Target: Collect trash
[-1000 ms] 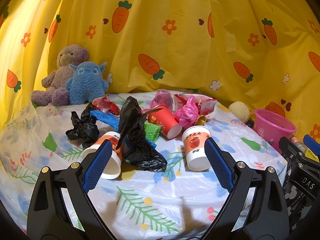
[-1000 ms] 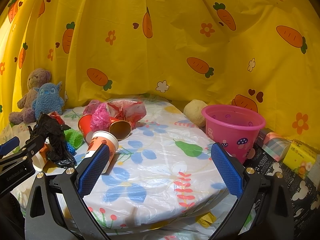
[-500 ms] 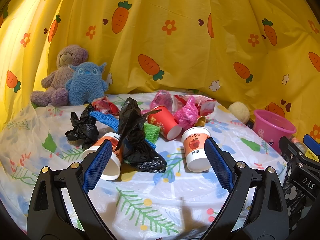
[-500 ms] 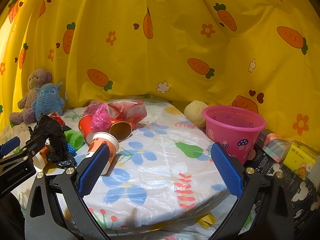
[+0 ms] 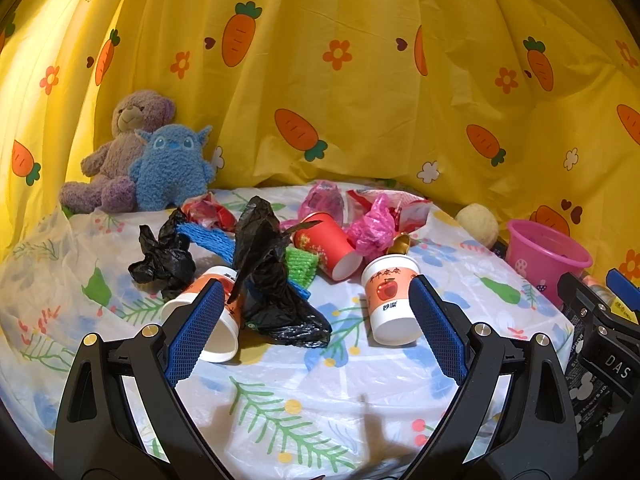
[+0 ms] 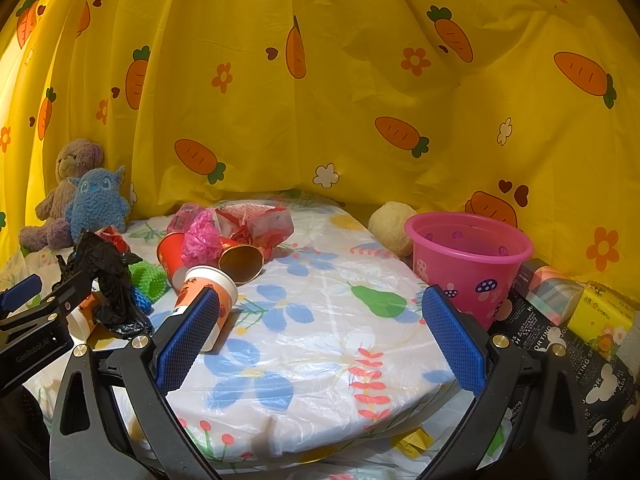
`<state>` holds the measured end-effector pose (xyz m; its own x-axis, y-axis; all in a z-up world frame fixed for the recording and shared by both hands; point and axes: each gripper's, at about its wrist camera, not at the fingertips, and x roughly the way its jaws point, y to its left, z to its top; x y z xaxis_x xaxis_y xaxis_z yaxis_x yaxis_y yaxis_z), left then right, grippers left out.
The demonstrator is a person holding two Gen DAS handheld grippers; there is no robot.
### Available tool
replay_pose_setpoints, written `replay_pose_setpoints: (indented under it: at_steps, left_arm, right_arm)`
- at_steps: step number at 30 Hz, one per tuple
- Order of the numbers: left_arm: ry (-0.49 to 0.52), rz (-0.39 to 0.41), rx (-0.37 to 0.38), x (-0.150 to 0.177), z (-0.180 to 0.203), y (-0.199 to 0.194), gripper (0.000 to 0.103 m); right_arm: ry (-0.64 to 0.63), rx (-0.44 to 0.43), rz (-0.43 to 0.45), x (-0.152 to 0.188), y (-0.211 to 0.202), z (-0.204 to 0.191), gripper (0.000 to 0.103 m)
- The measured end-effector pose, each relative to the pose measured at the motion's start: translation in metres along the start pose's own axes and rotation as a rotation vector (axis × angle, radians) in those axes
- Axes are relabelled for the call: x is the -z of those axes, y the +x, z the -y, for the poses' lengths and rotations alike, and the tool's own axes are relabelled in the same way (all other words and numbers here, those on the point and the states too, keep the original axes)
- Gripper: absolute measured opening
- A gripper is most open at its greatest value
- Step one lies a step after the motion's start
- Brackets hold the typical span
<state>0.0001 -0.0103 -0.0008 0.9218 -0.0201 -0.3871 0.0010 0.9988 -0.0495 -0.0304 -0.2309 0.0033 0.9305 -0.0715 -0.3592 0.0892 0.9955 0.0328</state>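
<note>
the yellow carrot-print curtain is filling the upper frame. the round table in floral plastic cloth is lying mid-frame, the pink plastic bucket sitting at its right edge. the crumpled black plastic bag is leaning over a tipped paper cup, centre left; the apple-print paper cup is standing upside down beside it. the left gripper and right gripper are both hovering spread apart, holding nothing.

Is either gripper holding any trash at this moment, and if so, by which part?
Nothing is held. The left gripper and the right gripper are both open and empty above the table.
</note>
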Motion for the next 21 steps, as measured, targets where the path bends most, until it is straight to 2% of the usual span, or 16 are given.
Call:
replay_pose_setpoints:
  at_steps: [21]
  left_arm:
    - [-0.003, -0.002, 0.011, -0.0012, 0.0074, 0.0026, 0.092]
  right_arm:
    - [0.002, 0.001, -0.001, 0.0006, 0.0017, 0.0013, 0.098]
